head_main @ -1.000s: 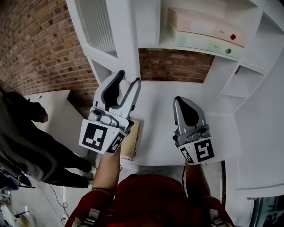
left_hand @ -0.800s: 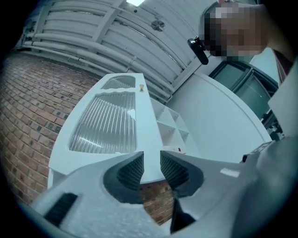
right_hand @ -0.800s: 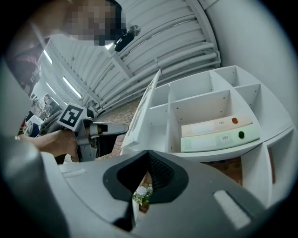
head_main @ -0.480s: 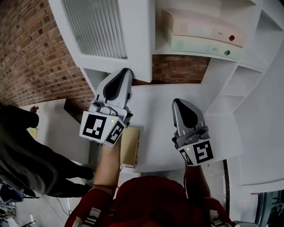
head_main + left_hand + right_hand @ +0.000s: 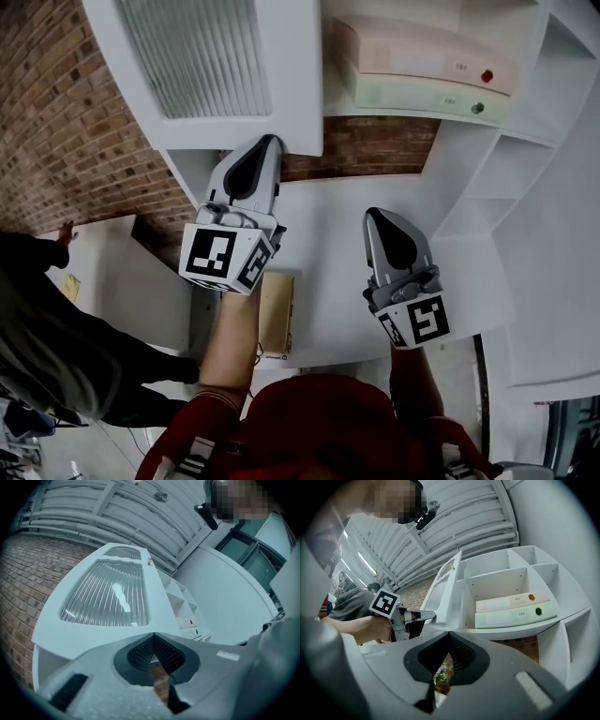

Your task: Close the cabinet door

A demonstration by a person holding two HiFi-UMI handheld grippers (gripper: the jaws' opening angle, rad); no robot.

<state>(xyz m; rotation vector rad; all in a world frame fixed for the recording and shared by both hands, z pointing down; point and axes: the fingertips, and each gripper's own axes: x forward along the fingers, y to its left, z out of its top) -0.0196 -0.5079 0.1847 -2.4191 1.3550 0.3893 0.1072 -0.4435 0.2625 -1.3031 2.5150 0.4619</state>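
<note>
The white cabinet door (image 5: 202, 56) with its ribbed glass pane (image 5: 110, 599) stands part-way open, hinged at the left of the cabinet. My left gripper (image 5: 265, 142) is shut with nothing between its jaws, and its tip rests at the door's lower right corner. In the right gripper view the door (image 5: 446, 588) shows nearly edge-on, with the left gripper (image 5: 427, 616) against its bottom edge. My right gripper (image 5: 380, 217) is shut and empty, hovering over the white counter (image 5: 328, 234), apart from the door.
Inside the open shelf lie a pink box (image 5: 422, 56) and a green box (image 5: 422, 97). White compartments (image 5: 553, 66) line the right side. A brick wall (image 5: 56, 122) sits left, a cardboard box (image 5: 275, 314) below the counter, a person in dark clothes (image 5: 56, 328) at left.
The left gripper's jaws have gone from wide open to shut, and it has moved up to the door's lower edge. The door has swung right toward the cabinet. The right gripper barely moved.
</note>
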